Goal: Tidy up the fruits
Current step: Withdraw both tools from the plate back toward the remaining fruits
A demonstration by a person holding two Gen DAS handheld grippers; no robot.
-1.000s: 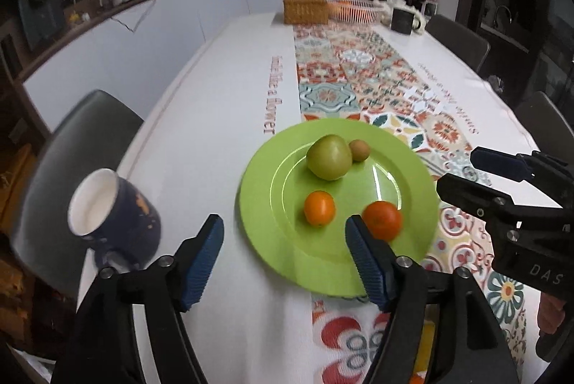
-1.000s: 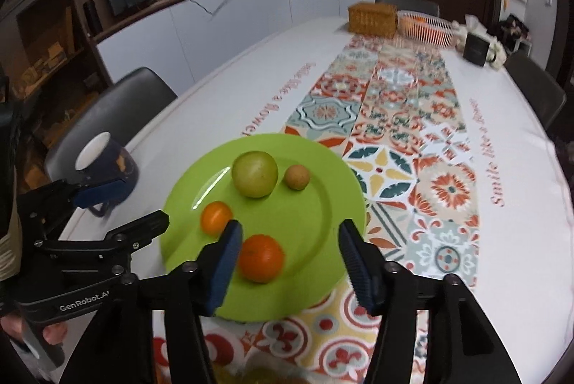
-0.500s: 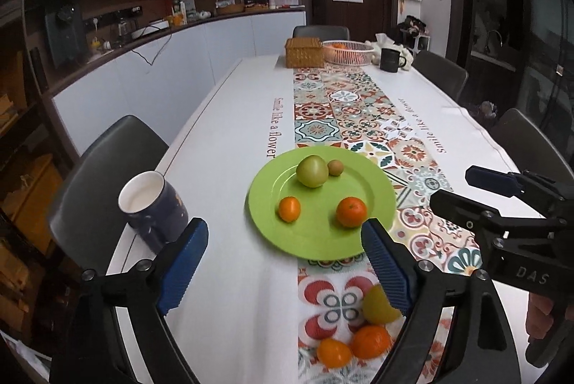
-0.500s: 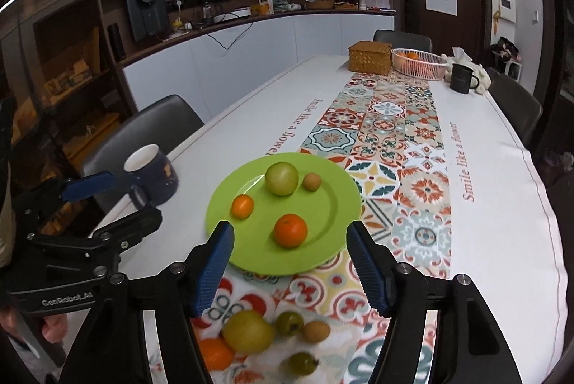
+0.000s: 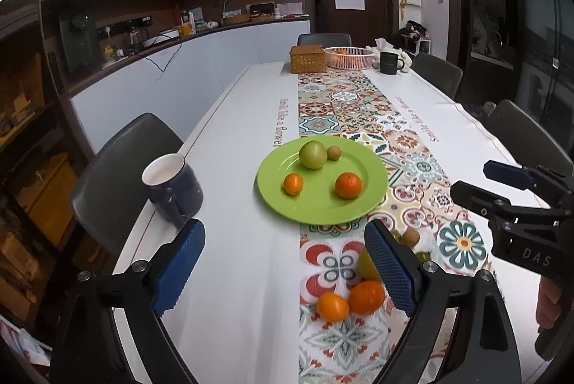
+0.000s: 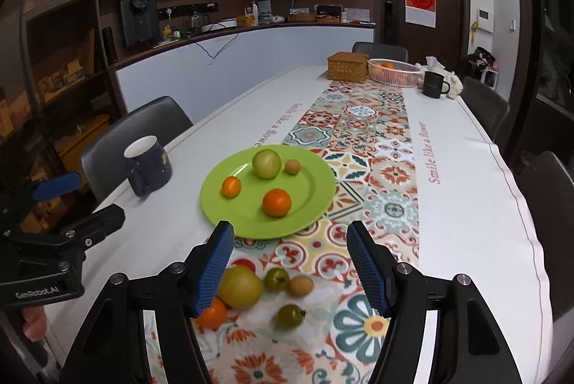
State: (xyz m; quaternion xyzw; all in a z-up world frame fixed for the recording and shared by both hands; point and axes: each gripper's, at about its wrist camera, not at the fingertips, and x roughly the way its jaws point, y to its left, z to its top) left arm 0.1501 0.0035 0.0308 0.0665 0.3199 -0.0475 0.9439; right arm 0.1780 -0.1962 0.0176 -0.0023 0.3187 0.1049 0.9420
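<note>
A green plate (image 5: 373, 176) (image 6: 315, 190) on the table holds a green apple (image 6: 266, 163), a small brown fruit (image 6: 292, 166), a small orange (image 6: 231, 187) and a larger orange (image 6: 276, 202). Loose fruit lies on the patterned runner nearer me: a yellow pear (image 6: 241, 287), an orange (image 6: 213, 314), two small green fruits (image 6: 276, 279) (image 6: 290, 316) and a brown one (image 6: 300, 285). My left gripper (image 5: 283, 271) is open and empty above the near table. My right gripper (image 6: 290, 271) is open and empty above the loose fruit.
A dark blue mug (image 5: 172, 188) (image 6: 147, 165) stands left of the plate near the table edge. At the far end are a wicker box (image 6: 347, 66), a white basket (image 6: 394, 71) and a black mug (image 6: 434, 84). Grey chairs (image 6: 132, 136) surround the table.
Both grippers have pulled back and up from the plate. The loose fruit on the runner has come into view. Both stay open.
</note>
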